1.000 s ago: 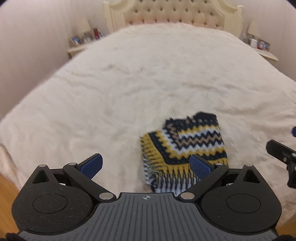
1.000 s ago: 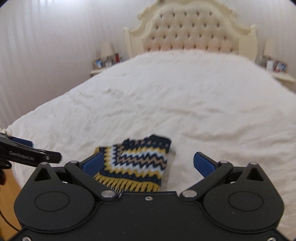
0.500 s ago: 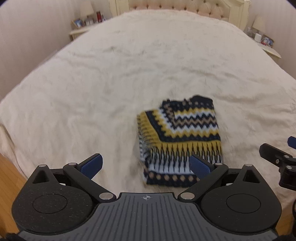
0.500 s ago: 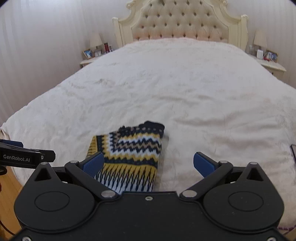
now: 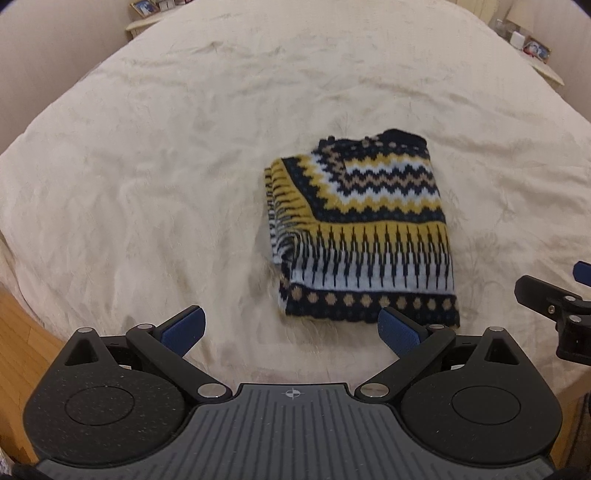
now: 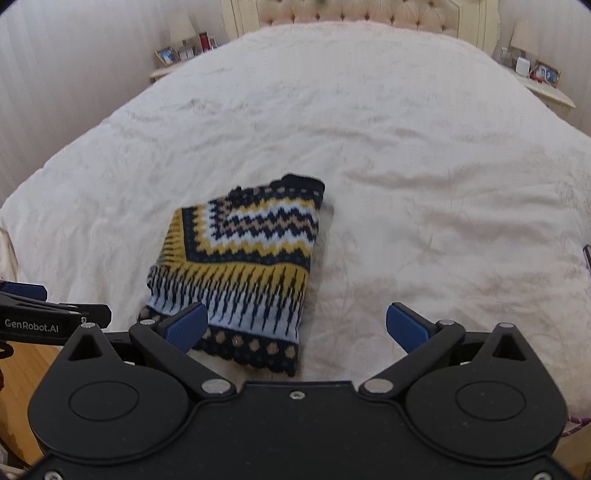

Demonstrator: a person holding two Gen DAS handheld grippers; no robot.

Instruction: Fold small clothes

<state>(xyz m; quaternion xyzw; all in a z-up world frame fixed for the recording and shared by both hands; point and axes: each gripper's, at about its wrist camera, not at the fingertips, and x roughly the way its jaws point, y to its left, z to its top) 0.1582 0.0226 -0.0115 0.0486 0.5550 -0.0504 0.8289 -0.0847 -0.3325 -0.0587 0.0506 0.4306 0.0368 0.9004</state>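
Observation:
A small knitted sweater point(image 5: 362, 229) with navy, yellow, white and tan zigzag bands lies folded into a rectangle on the cream bedspread point(image 5: 147, 166). It also shows in the right wrist view point(image 6: 243, 266). My left gripper point(image 5: 291, 328) is open and empty, hovering just in front of the sweater's near edge. My right gripper point(image 6: 295, 326) is open and empty, with its left fingertip over the sweater's near left corner. The right gripper shows at the right edge of the left wrist view point(image 5: 554, 306). The left gripper shows at the left edge of the right wrist view point(image 6: 44, 314).
The bed has a tufted headboard point(image 6: 362, 14) at the far end. Nightstands with lamps and photo frames stand at the far left point(image 6: 177, 55) and far right point(image 6: 535, 74). Wooden floor point(image 5: 18, 332) shows beyond the bed's near left edge.
Both grippers have risen and tipped downward, so the folded sweater sits farther up in both views. The sweater itself has not moved. Both grippers stay open.

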